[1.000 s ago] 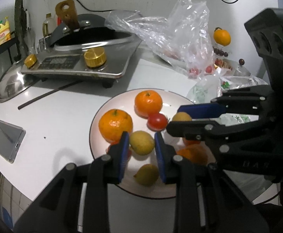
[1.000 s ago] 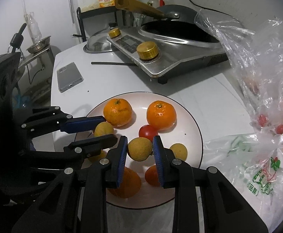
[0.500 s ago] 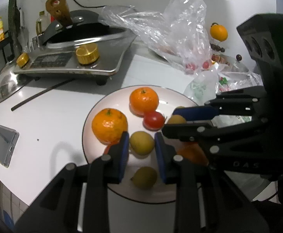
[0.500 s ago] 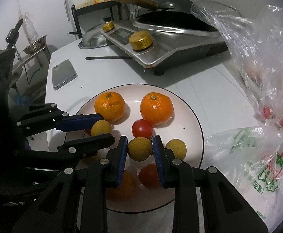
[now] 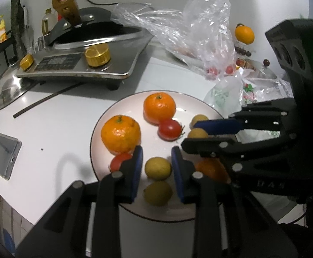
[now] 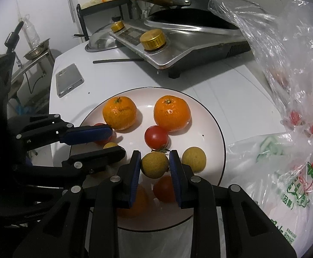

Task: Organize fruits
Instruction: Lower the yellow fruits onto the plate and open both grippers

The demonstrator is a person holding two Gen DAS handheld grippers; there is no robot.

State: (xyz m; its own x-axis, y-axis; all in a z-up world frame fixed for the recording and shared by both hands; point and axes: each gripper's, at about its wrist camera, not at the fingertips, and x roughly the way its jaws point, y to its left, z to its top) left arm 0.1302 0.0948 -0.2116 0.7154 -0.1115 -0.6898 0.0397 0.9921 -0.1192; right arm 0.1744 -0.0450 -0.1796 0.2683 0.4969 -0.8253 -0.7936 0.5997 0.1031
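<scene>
A white plate (image 5: 100,129) (image 6: 216,126) holds two oranges (image 5: 120,134) (image 6: 171,113), red tomatoes (image 5: 169,129) (image 6: 156,137) and several small yellow-brown fruits. My left gripper (image 5: 157,163) is open around a small yellow fruit (image 5: 157,168) lying on the plate, with gaps on both sides; a second yellow fruit (image 5: 157,193) lies just below it. My right gripper (image 6: 154,161) is shut on another small yellow-brown fruit (image 6: 154,165) just above the plate. Each gripper shows in the other's view, the right gripper (image 5: 201,133) and the left (image 6: 111,142).
An induction cooker (image 5: 81,64) with a wok (image 6: 188,2) stands behind the plate. Clear plastic bags (image 5: 191,30) (image 6: 289,68) with small tomatoes lie at the right. A phone (image 5: 0,157) (image 6: 69,82), a steel lid (image 5: 6,90) and a dark stick (image 5: 46,100) lie left.
My left gripper has opened and let go of the small yellow fruit, which now rests on the plate. My right gripper still holds its fruit.
</scene>
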